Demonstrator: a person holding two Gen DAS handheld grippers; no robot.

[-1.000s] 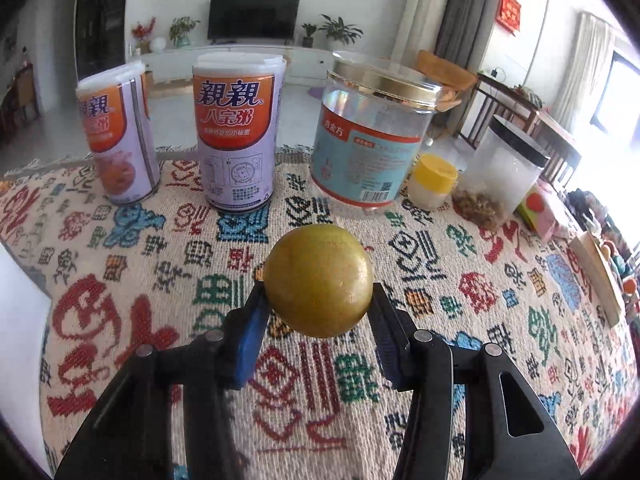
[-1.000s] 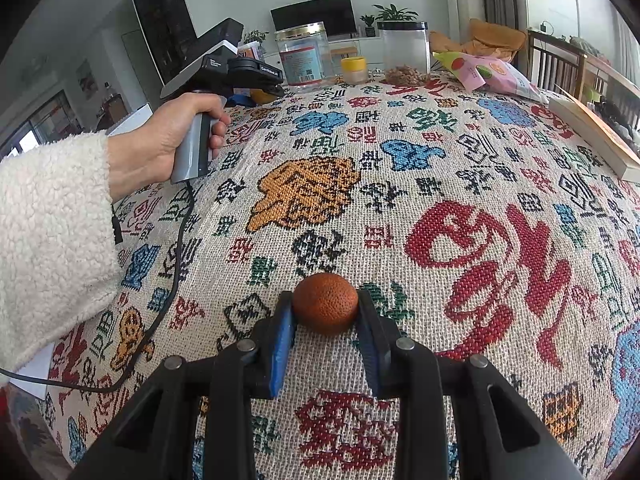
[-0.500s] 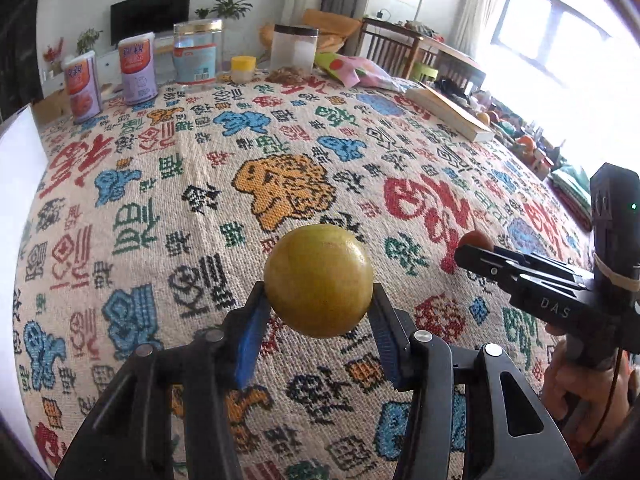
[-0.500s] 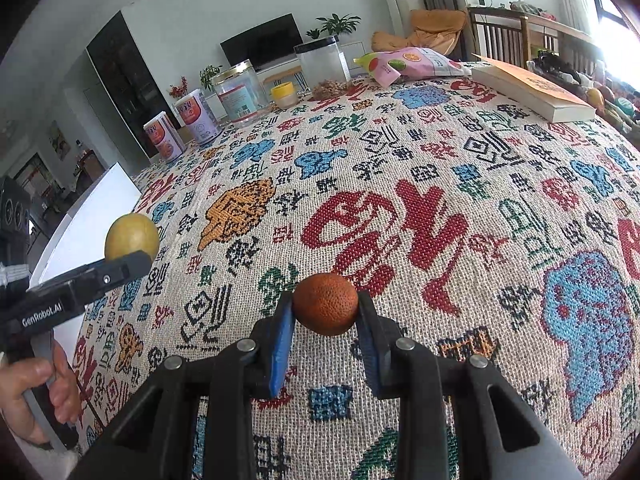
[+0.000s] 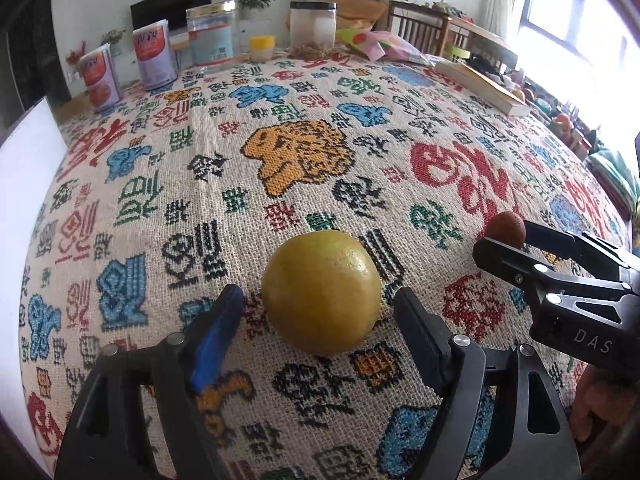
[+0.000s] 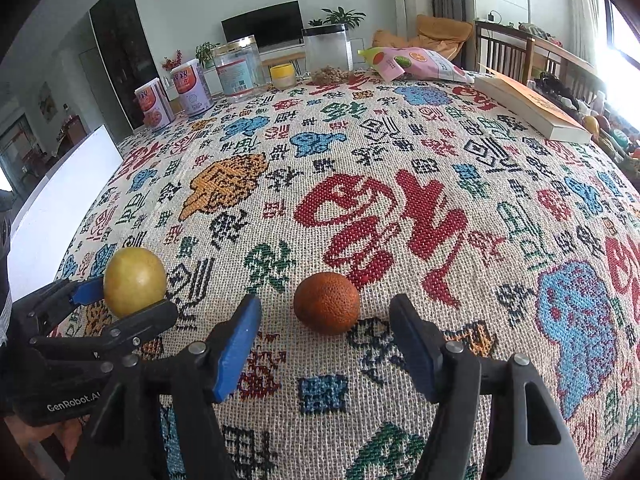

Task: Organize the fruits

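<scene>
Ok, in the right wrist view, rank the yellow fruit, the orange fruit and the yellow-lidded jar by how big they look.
1. Yellow fruit and orange fruit: about alike.
2. Yellow-lidded jar: smallest, though it stands far back, so its true size is unsure.

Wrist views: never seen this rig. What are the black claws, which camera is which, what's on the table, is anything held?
There is no robot here. A person holds a handheld claw in each hand, and a fisheye camera on each looks forward along its two fingers.

The left wrist view shows the left claw around a yellow-green fruit. The right wrist view shows the right claw around a small orange fruit.

Both fruits rest on the patterned tablecloth. Both claws have just been opening, with gaps between pads and fruit, so nothing is held.

At the far edge stand two cans, two clear jars, a snack bag and a book.
</scene>
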